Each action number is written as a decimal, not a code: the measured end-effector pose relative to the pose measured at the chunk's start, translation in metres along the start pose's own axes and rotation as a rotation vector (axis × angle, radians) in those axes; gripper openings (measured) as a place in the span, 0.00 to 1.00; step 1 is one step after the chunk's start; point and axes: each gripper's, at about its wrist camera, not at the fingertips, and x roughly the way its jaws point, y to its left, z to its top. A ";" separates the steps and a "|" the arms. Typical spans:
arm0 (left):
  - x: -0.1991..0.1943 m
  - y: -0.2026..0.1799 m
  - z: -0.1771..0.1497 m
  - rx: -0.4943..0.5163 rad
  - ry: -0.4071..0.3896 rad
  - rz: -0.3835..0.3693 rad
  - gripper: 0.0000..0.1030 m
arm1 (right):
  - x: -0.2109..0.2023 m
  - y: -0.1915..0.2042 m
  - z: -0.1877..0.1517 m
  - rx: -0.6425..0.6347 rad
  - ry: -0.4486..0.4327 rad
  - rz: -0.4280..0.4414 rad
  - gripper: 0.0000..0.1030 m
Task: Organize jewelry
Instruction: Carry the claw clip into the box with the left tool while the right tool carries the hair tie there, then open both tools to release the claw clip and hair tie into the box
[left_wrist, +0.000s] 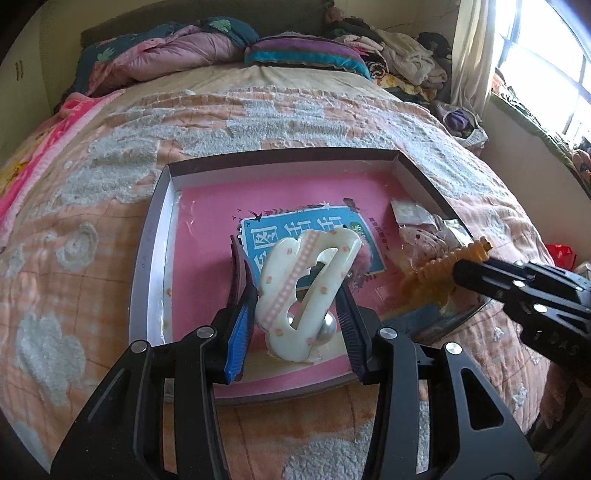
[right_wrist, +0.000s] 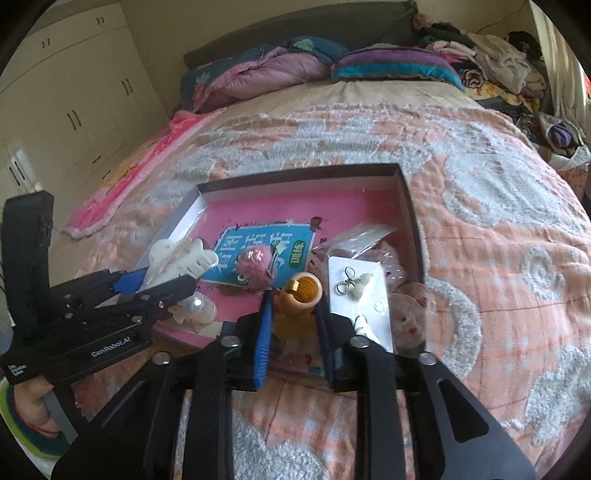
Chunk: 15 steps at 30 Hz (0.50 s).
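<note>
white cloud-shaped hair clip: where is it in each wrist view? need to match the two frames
Left wrist: the white hair clip sits low centre, upright between the left gripper fingers, above the pink floor of the box.
Right wrist: the clip is at mid-left, held by the left gripper, which enters from the left edge, over the box's near-left corner.
Shared landmark: the blue booklet lying in the box, just beyond the clip.

White floral hair claw (left_wrist: 306, 291) stands upright at the pink tray's (left_wrist: 207, 206) near edge; amber claw clip (right_wrist: 300, 301) tilts beside the earring card (right_wrist: 360, 295).
</note>
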 end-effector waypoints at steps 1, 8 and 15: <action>-0.001 -0.001 0.000 0.001 0.000 0.001 0.35 | -0.004 0.000 -0.001 0.007 -0.006 0.003 0.29; -0.010 -0.003 0.000 0.000 -0.009 0.011 0.47 | -0.031 0.003 -0.004 -0.015 -0.034 -0.031 0.39; -0.043 -0.010 0.006 -0.002 -0.060 0.010 0.64 | -0.075 0.003 -0.010 0.007 -0.114 -0.051 0.67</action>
